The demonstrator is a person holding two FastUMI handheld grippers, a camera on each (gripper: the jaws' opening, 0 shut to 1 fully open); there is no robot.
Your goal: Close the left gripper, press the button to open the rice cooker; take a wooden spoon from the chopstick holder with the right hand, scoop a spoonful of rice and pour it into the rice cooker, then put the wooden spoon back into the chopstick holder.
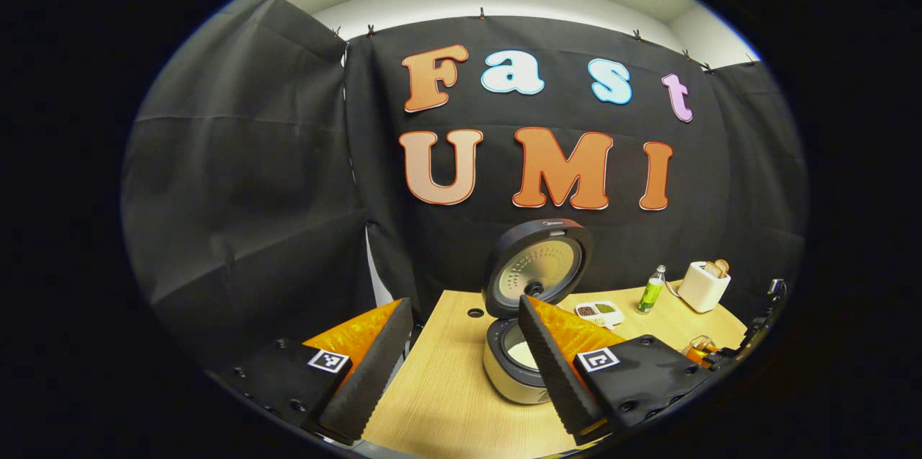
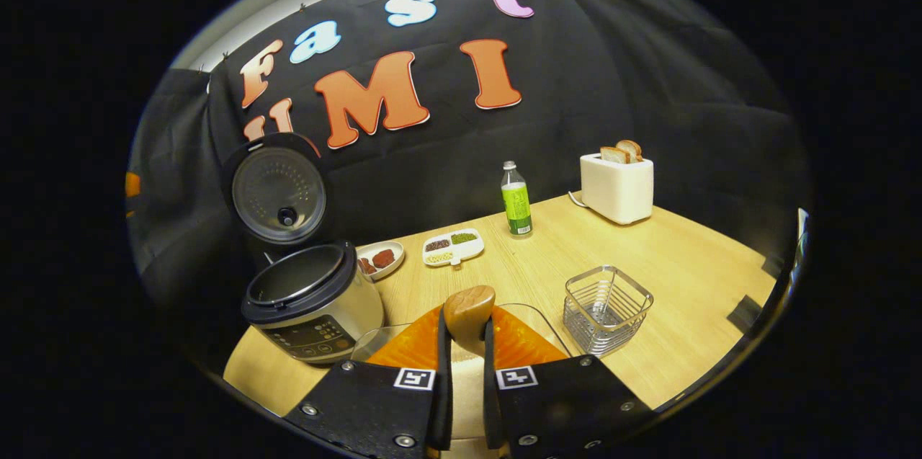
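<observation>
Holding the wooden spoon (image 2: 469, 315) clenched between the jaws of the right gripper (image 2: 464, 380), its bowl rising over the worktop (image 2: 684, 264) beside the wire chopstick holder (image 2: 606, 306). Keeping the left gripper (image 1: 461, 362) released, jaws spread wide, hovering before the rice cooker (image 1: 513, 365), lid (image 1: 536, 268) standing upright, white rice lying inside.

A light wooden table (image 2: 691, 279) carries the rice cooker (image 2: 313, 311) (lid up), a small dish (image 2: 380, 259), a divided tray of grains (image 2: 452, 247), a green-labelled bottle (image 2: 516, 199), a toaster (image 2: 617, 185) and a wire basket (image 2: 606, 308)
</observation>
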